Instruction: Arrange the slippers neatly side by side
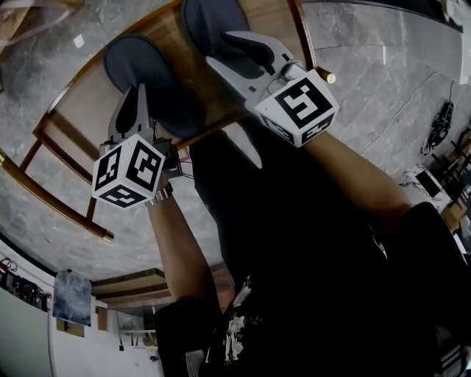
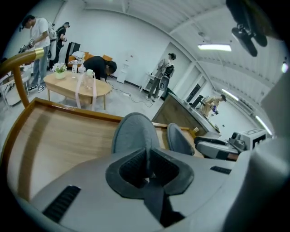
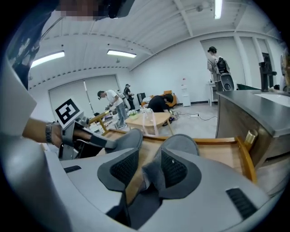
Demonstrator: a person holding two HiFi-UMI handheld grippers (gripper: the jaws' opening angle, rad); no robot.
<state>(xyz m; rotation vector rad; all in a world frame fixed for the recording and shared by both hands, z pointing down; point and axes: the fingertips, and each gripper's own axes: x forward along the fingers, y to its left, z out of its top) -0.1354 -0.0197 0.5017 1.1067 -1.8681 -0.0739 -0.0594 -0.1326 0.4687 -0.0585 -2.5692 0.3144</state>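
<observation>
Two dark grey slippers on a light wooden bench [image 1: 85, 110] with a raised rail [image 2: 72, 112] round its edge, just beside each other, toes toward the far side.

Pinching the near heel rim of the left slipper [image 1: 171, 92] with the left tool [image 2: 147, 158]: narrow, with pads [image 2: 132, 165] pressed on the thin grey fabric and the rest of the slipper stretched ahead toward the far rail. Hard to tell whether raised off the wood or resting on it.

To the right, the right slipper [image 1: 210, 22], resting on the bench, with a sliver of bare wood between the pair in the left gripper view.

Holding the right tool [image 3: 149, 170] wide apart at the near end of that slipper, with the heel rim between the jaws, close against the right-hand pad [image 3: 177, 168] and clear of the left-hand one; gripping nothing.

Both tools angled downward over the near edge of the bench. A watch [image 1: 163, 194] on the left wrist.

Around the bench, grey veined stone floor [image 1: 368, 81]. Far off in the room, several people [image 3: 111, 104], standing or bent over near a low oval table [image 3: 147, 118].
</observation>
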